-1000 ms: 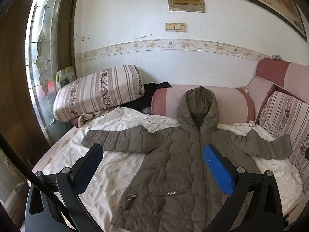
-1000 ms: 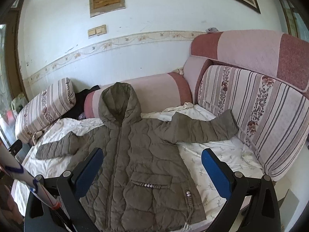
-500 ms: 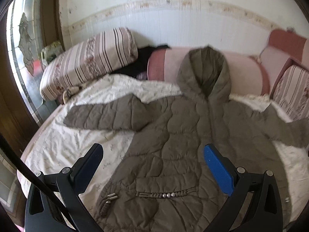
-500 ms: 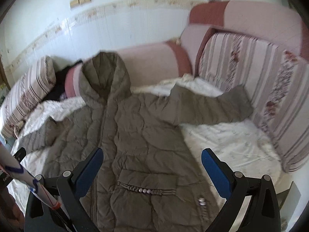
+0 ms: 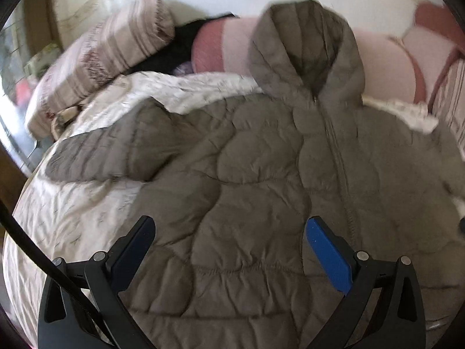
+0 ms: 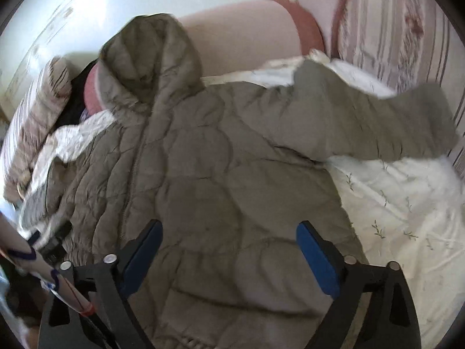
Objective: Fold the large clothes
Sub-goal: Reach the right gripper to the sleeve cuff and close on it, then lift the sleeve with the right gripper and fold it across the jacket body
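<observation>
Hovering over the quilted jacket (image 5: 247, 192), both grippers point down at its chest panels: the left gripper (image 5: 229, 241) above the panel left of the zip, the right gripper (image 6: 229, 241) above the panel right of it. Both sets of jaws stand spread with only fabric below them, nothing pinched; the right pair has just been closing a little. The jacket lies face up on the white sheet (image 6: 407, 209), long axis running from the near hem to the far hood (image 5: 308, 49) propped on the pink bolster (image 5: 386, 58). The left sleeve (image 5: 116, 151) stretches left over open sheet; the right sleeve (image 6: 377, 122) ends against the striped cushion (image 6: 407, 35), leaving less room there.
</observation>
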`<action>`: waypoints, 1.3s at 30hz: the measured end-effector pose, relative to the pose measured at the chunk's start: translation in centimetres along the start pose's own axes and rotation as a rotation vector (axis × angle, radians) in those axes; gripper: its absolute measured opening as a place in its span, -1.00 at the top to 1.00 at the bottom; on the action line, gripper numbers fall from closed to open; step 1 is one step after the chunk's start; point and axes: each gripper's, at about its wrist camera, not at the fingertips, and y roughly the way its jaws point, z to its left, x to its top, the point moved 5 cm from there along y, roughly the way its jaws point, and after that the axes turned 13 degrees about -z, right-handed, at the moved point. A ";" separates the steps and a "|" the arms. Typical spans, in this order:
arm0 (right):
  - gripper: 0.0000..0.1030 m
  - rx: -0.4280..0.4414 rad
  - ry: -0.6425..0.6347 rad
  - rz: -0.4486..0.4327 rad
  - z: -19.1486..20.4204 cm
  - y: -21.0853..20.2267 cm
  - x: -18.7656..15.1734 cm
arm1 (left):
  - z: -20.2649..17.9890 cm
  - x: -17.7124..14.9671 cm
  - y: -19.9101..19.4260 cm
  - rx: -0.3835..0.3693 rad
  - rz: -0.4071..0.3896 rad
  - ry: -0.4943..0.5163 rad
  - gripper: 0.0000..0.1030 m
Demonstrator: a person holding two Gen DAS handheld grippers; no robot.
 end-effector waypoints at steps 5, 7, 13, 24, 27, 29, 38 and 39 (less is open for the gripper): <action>-0.79 -0.080 0.181 -0.076 -8.7 -0.2 3.6 | 0.3 -0.3 1.9 0.003 0.029 -0.019 -1.00; -0.79 -0.114 0.236 -0.097 -11.9 -0.6 4.4 | 0.5 -0.4 2.2 0.013 0.037 -0.029 -1.00; -0.64 -0.282 0.340 -0.162 -21.4 -2.2 6.3 | 0.7 -0.9 2.5 0.039 0.050 -0.017 -1.00; -0.34 -0.451 0.428 -0.244 -32.5 -2.7 8.4 | 0.4 -1.2 2.9 0.050 0.055 0.002 -1.00; -0.28 -0.475 0.447 -0.239 -33.7 -1.5 8.5 | 0.4 -1.3 3.1 0.046 0.060 0.005 -1.00; -0.12 -0.488 0.443 -0.237 -34.4 -0.7 8.6 | 0.5 -1.3 3.2 0.044 0.062 0.002 -1.00; 0.66 -0.494 0.380 -0.291 -35.3 0.5 9.4 | 0.1 -1.3 3.7 0.039 0.066 0.015 -1.00; 0.67 -0.492 0.373 -0.299 -34.9 0.1 9.6 | 0.1 -1.3 3.7 0.039 0.066 0.016 -1.00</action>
